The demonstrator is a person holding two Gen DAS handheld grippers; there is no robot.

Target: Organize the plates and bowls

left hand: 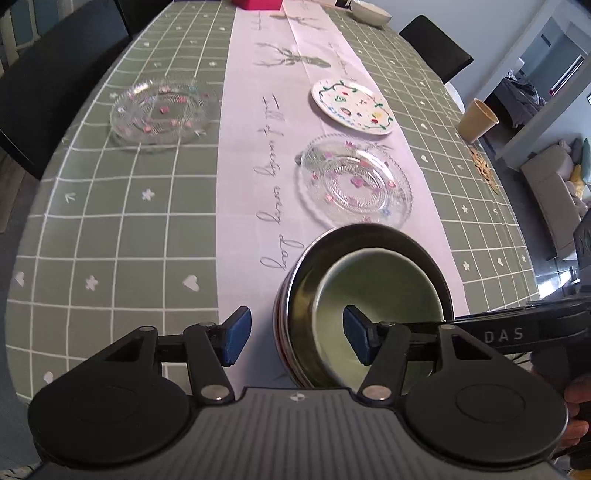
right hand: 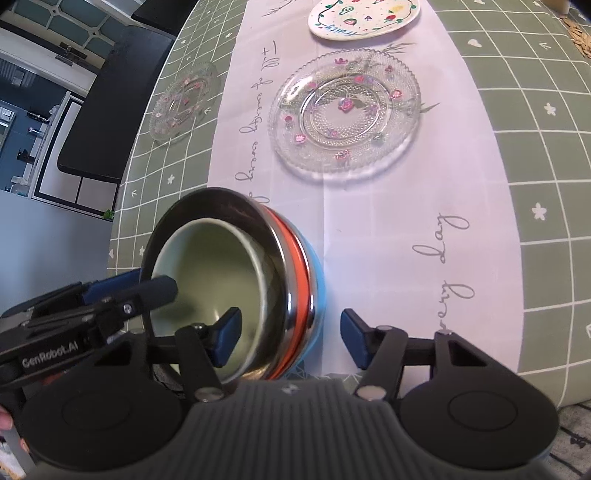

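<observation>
- The left hand-held gripper [left hand: 295, 339] had its blue pads apart, straddling the rim of the bowl stack [left hand: 365, 299]: one pad [left hand: 356, 338] sat inside the green bowl [left hand: 380, 291], the other [left hand: 236, 336] hung outside over the white runner [left hand: 258, 206]. The pads did not press the rim.
- The right hand-held gripper [right hand: 288, 341] likewise stood with pads apart, one pad [right hand: 227, 338] inside the green bowl [right hand: 210, 273] and the other [right hand: 354, 341] outside the stack; no clamping was visible.
- The stack comprised the green bowl nested in a steel bowl [right hand: 236, 206], above an orange-rimmed bowl [right hand: 291, 254] and a blue bowl [right hand: 317, 269]. It appeared tilted; contact with the table [left hand: 110, 221] could not be judged.
- Just beyond the stack on the runner lay a clear glass plate [left hand: 354, 181] with small flower marks; beyond that plate lay a white painted plate [left hand: 351, 107].
- A second clear glass plate [left hand: 162, 109] rested on the green checked cloth, well apart from the stack, on the side away from the painted plate.
- A paper cup [left hand: 478, 120] stood near the table edge, past the painted plate; a white bowl [left hand: 369, 13] sat at the far end.
</observation>
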